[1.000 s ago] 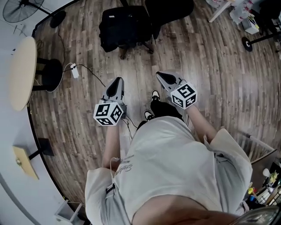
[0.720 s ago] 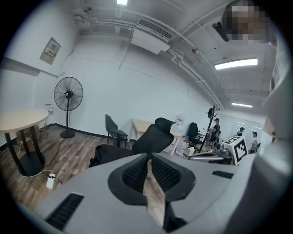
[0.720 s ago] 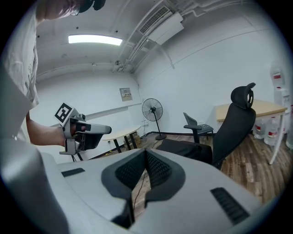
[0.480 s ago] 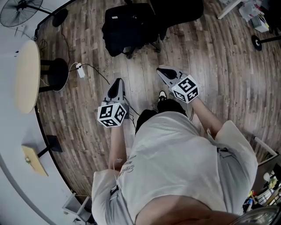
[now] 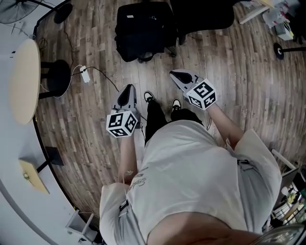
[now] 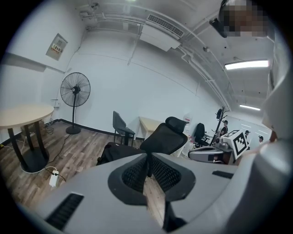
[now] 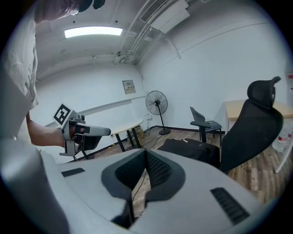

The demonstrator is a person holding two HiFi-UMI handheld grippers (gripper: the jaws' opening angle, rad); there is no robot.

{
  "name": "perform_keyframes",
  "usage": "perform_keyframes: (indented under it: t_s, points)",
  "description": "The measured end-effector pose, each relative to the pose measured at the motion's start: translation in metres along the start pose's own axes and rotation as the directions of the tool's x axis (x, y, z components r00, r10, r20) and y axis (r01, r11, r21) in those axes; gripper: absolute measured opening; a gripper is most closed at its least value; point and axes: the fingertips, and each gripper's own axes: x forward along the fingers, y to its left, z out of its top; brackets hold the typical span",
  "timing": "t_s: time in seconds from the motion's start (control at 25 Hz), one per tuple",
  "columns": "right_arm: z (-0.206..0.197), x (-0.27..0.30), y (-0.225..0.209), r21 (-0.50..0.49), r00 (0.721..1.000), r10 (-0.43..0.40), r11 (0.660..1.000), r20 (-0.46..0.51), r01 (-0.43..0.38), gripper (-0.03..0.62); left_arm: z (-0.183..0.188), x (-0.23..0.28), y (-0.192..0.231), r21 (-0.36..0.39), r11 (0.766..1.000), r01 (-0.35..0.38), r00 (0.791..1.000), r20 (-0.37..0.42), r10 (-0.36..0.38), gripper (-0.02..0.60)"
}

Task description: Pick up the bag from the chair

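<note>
Standing on the wood-plank floor (image 5: 248, 72), a person in a light T-shirt (image 5: 191, 177) holds 2 grippers out in front, both pointing toward a black office chair (image 5: 203, 12) at the top of the head view. The black bag (image 5: 146, 28) lies on that chair's seat, to the left of the dark backrest as the head view shows it, and well apart from both grippers. The left gripper (image 5: 128, 90) hangs over bare floor; its own view shows the 2 jaws together at the tips, with nothing between them, only floor showing through the narrow slit lower down. The right gripper (image 5: 176, 75) sits slightly nearer the chair, and its own view likewise shows the jaws closed tip to tip and empty, with the bag and the tall mesh backrest ahead of them. Each gripper carries its marker cube at the rear, by the hand. Off to the left stand a round table (image 5: 24, 81) on a dark pedestal base and, near it on the floor, a white power strip (image 5: 85, 75) with a trailing cable. A pedestal fan (image 6: 74, 91) stands by the far wall.
</note>
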Motion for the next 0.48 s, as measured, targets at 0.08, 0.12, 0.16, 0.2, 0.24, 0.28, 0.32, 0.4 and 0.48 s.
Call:
perform_keyframes:
  t_s: [0.08,0.12,0.16,0.2,0.24,0.28,0.32,0.4,0.48]
  points:
    - [0.008,0.015,0.000,-0.006,1.000,-0.028,1.000,0.000,0.028,-0.005,0.006,0.008,0.018,0.005,1.000,0.023,1.000,0.006,-0.023,0.037]
    - [0.014,0.021,0.001,-0.004,0.999,-0.046,0.999,0.003,0.046,-0.005,0.011,0.011,0.026,0.010,0.999,0.037,0.999,0.007,-0.037,0.037]
    - [0.021,0.025,0.002,0.001,0.998,-0.064,0.998,0.012,0.064,-0.005,0.016,0.015,0.032,0.019,0.998,0.054,0.998,0.009,-0.054,0.037]
    - [0.029,0.030,0.002,0.009,0.996,-0.082,0.997,0.025,0.082,-0.005,0.023,0.018,0.038,0.032,0.997,0.072,0.997,0.011,-0.073,0.037]
    - [0.037,0.035,0.003,0.014,0.994,-0.100,0.995,0.037,0.100,-0.005,0.030,0.023,0.044,0.049,0.995,0.090,0.996,0.014,-0.091,0.037]
    - [0.045,0.040,0.003,0.015,0.992,-0.116,0.993,0.047,0.115,-0.005,0.037,0.028,0.051,0.066,0.992,0.105,0.994,0.015,-0.106,0.037]
    - [0.053,0.047,0.003,0.012,0.990,-0.129,0.992,0.053,0.128,-0.005,0.044,0.033,0.057,0.079,0.990,0.118,0.993,0.014,-0.119,0.037]
    - [0.070,0.062,0.002,-0.009,0.987,-0.149,0.989,0.063,0.150,-0.005,0.056,0.044,0.071,0.090,0.985,0.144,0.989,0.013,-0.146,0.037]
    - [0.084,0.076,-0.001,-0.067,0.982,-0.177,0.981,0.067,0.181,-0.005,0.063,0.056,0.083,0.094,0.980,0.174,0.985,0.004,-0.175,0.037]
